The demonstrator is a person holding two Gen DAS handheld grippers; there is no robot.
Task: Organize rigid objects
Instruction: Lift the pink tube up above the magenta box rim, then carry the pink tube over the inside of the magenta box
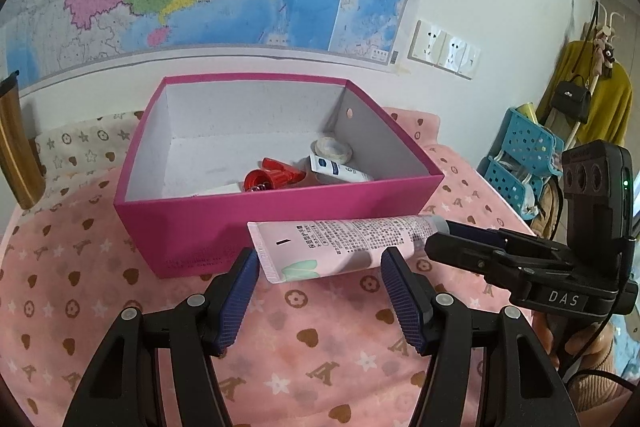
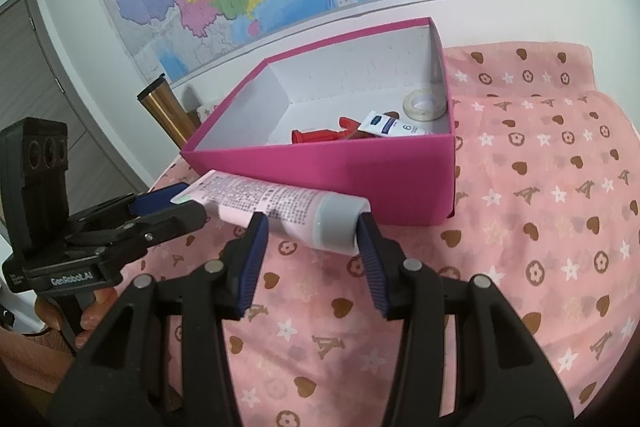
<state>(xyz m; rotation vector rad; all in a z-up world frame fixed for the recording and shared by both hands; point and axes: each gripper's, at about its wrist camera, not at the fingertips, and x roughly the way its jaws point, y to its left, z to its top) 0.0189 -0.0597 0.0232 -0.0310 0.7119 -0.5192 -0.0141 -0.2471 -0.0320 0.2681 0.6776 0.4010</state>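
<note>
Right now I have the pink tube (image 1: 340,243) lying crosswise just in front of the pink box (image 1: 280,211), close along its near wall and low over the patterned cloth (image 1: 320,339); I cannot tell whether it rests on the cloth or hangs slightly clear. My left tongs (image 1: 320,255) sit at its flat crimped end and my right tongs (image 2: 310,223) at the grey cap end, both about half open with the tube between the fingers, but whether the pads actually press on it I cannot tell from either view. I reckon I've taken one end in each so the long, slightly squashy tube stays level and doesn't sag or swing as it goes over the wall. Inside the box, a red clip (image 1: 272,177), a small white tube (image 1: 340,169) and a tape roll (image 1: 332,149) crowd the right-hand side, so the bare left part looks like the natural spot for it.
</note>
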